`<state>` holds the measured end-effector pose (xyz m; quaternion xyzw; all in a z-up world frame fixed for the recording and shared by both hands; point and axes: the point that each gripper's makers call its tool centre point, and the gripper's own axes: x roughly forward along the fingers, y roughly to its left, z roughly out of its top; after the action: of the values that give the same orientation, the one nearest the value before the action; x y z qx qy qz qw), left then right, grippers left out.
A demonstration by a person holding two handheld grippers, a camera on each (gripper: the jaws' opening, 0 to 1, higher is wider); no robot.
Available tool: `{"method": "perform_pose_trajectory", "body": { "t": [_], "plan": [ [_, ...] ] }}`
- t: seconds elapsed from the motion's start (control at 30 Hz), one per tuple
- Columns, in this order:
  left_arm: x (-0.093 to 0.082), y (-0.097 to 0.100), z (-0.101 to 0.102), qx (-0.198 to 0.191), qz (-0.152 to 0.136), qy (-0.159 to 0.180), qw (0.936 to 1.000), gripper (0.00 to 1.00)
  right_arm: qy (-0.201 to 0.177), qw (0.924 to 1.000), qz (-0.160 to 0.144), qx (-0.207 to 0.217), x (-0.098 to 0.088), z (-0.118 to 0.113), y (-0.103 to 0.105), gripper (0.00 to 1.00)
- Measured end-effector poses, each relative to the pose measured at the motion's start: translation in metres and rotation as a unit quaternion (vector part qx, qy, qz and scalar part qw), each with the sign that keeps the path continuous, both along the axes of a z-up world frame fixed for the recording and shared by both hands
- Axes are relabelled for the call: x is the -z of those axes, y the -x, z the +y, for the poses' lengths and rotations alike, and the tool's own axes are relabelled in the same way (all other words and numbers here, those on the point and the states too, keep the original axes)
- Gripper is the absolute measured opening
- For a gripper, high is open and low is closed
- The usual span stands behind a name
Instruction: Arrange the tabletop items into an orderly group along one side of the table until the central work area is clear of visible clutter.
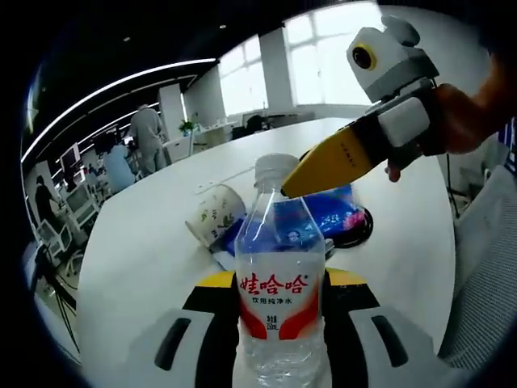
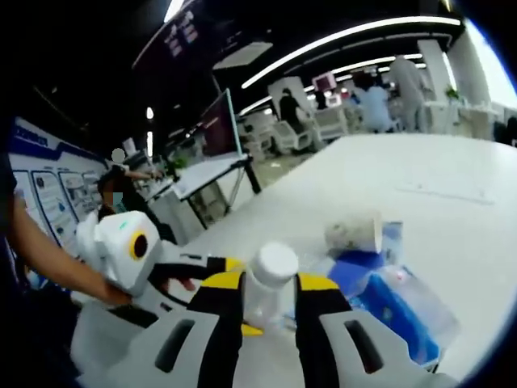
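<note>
While your left gripper (image 1: 279, 323) jaws pinch the upright water bottle (image 1: 279, 283), your right gripper (image 2: 270, 297) jaws close around its white cap (image 2: 275, 263). Just behind the bottle, a tipped paper cup (image 1: 214, 212) rests against blue packets (image 1: 327, 212) on the white bench (image 1: 145, 259).

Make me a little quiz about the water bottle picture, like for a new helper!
1. True or false: the white paper cup stands upright.
2. Which one holds the clear plastic water bottle by its body? A) left gripper B) right gripper
3. Fill in: the right gripper's jaws sit either side of the bottle's white ___.
Key: 1 false, it lies on its side; 2 A; 3 cap.
</note>
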<state>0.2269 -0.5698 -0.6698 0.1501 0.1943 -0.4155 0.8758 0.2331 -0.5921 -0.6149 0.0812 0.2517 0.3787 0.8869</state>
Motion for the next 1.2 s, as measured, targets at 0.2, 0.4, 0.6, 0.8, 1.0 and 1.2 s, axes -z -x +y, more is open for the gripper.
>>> {"method": "perform_pose_trajectory", "body": {
  "t": [0.2,0.4,0.6,0.8,1.0,1.2],
  "plan": [
    [-0.002,0.002,0.003,-0.004,-0.002,0.007,1.0,0.38,0.013,0.9995,-0.026,-0.012,-0.005,0.005,0.005,0.2],
    [-0.005,0.007,0.011,-0.01,-0.007,0.013,0.9998,0.39,0.024,0.9976,-0.055,-0.034,-0.014,0.016,0.013,0.19],
    [-0.006,0.01,0.017,-0.018,-0.006,0.017,0.9997,0.39,0.032,0.9957,-0.072,-0.047,-0.017,0.026,0.019,0.18],
    [-0.007,0.014,0.022,-0.027,-0.009,0.019,0.9994,0.39,0.04,0.9934,-0.086,-0.064,-0.02,0.035,0.025,0.18],
    [-0.007,0.019,0.028,-0.04,-0.01,0.022,0.9989,0.39,0.048,0.9904,-0.099,-0.083,-0.022,0.046,0.031,0.18],
    [-0.007,0.023,0.037,-0.051,-0.012,0.026,0.9983,0.39,0.051,0.9882,-0.1,-0.104,-0.023,0.058,0.038,0.18]
  ]
}}
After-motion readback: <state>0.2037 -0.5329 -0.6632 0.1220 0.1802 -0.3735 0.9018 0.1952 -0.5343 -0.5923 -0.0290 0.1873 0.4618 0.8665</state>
